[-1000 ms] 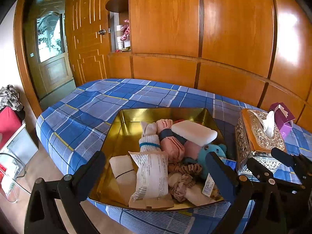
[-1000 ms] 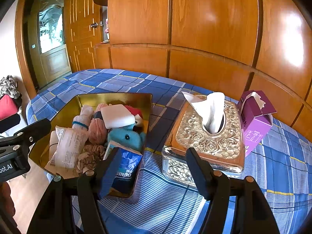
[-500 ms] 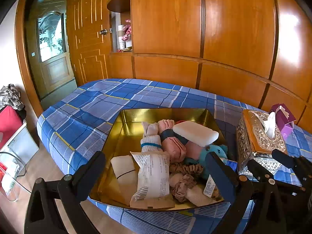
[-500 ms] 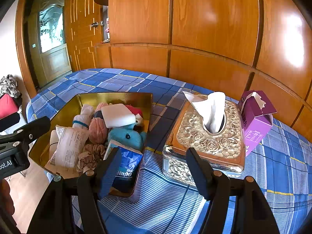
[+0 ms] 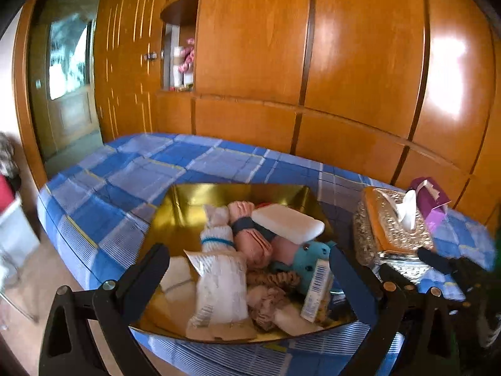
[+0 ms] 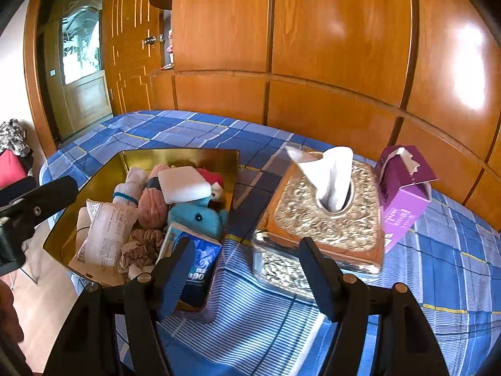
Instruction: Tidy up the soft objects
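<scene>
Left rig drifted since a second ago, view blurred; nothing picked.
Both my grippers, left gripper (image 5: pixel 247 277) and right gripper (image 6: pixel 245 266), are spread wide and hold nothing; soft items are piled in the gold tray (image 5: pixel 188 200).

Below my jaws: bed with blue plaid sheet (image 6: pixel 194 131). Directly on it sit gold tray (image 6: pixel 200 156) near the left edge, ornate silver tissue box (image 6: pixel 316 225) just beside it, purple carton (image 6: pixel 404 200) touching the box's far side

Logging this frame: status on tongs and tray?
Left tongs open, empty, above gold tray. Right tongs open, empty, near tissue box. Soft items piled in tray; white sponge on top.
</scene>
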The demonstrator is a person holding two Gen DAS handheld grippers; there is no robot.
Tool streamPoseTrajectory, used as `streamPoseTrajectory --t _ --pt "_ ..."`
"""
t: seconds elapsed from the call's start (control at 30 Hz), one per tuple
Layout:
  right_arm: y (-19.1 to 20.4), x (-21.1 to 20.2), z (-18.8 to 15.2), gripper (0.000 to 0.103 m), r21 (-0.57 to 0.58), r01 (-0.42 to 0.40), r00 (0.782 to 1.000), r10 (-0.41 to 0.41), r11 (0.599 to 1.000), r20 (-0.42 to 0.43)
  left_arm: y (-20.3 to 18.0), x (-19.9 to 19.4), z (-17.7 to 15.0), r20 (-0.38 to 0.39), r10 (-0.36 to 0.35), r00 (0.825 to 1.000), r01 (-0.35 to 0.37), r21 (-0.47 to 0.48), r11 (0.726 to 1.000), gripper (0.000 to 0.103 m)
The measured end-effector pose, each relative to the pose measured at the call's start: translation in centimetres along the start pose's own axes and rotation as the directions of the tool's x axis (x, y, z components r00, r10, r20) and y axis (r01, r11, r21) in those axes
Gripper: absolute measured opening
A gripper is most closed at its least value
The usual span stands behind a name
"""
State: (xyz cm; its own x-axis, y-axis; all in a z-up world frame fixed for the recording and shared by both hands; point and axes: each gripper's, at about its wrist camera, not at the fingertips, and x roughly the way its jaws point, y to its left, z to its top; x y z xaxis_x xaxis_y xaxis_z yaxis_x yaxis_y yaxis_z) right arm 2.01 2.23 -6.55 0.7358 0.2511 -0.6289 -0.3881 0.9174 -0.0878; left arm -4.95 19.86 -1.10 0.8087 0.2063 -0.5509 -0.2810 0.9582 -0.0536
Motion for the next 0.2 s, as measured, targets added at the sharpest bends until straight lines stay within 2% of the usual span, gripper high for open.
streamPoseTrajectory --t 0.2 --pt "-2.0 -2.2 -0.1 0.069 0.017 0.048 0.997 -0.049 0.999 0.052 0.3 0.1 0.3 -0.013 0.058 0.998 -0.058 -0.005 0.998 0.103"
